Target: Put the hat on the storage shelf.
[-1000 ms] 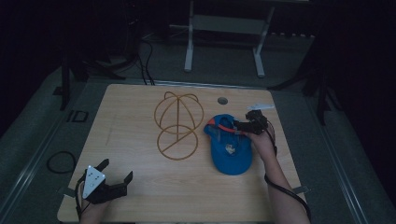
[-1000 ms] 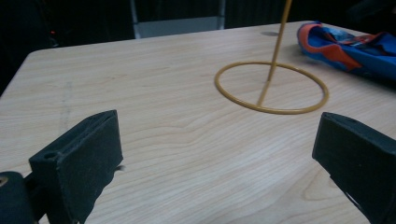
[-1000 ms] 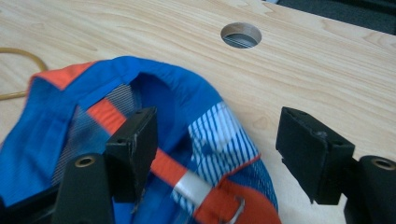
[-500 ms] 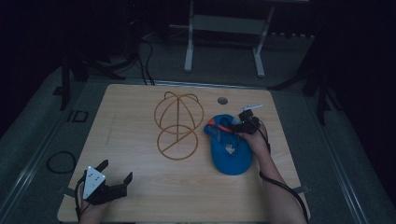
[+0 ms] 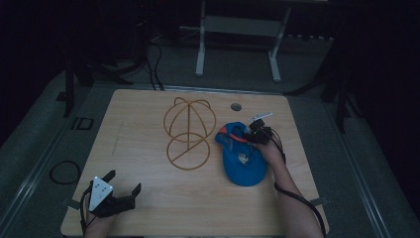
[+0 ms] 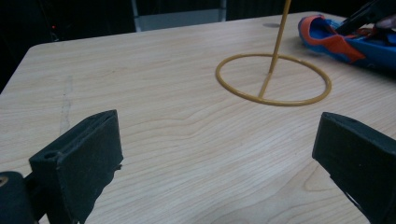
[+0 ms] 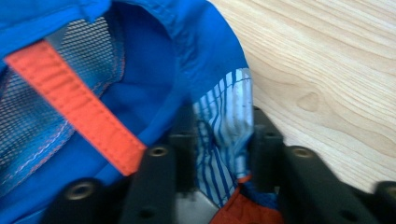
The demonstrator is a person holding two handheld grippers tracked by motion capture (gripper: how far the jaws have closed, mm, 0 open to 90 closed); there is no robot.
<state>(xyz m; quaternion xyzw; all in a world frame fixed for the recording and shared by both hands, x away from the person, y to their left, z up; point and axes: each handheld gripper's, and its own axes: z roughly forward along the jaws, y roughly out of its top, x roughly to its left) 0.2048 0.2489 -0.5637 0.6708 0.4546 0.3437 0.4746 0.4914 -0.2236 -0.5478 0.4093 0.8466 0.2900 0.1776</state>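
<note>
A blue cap with an orange strap lies upside down on the right half of the wooden table. My right gripper is at the cap's far edge, shut on its rim. In the right gripper view the jaws pinch a striped, folded band of the cap beside the orange strap. A yellow wire hat stand rises from its ring base at the table's middle. My left gripper rests open near the front left corner, nothing between its fingers. The stand's ring and the cap lie ahead of it.
A round hole is in the table near its far edge. A white metal frame stands on the dark floor beyond the table, with cables to its left. A cable loop lies on the floor at the left.
My right gripper has moved slightly left along the cap's far rim and the rim has lifted a little. The left gripper has stayed still.
</note>
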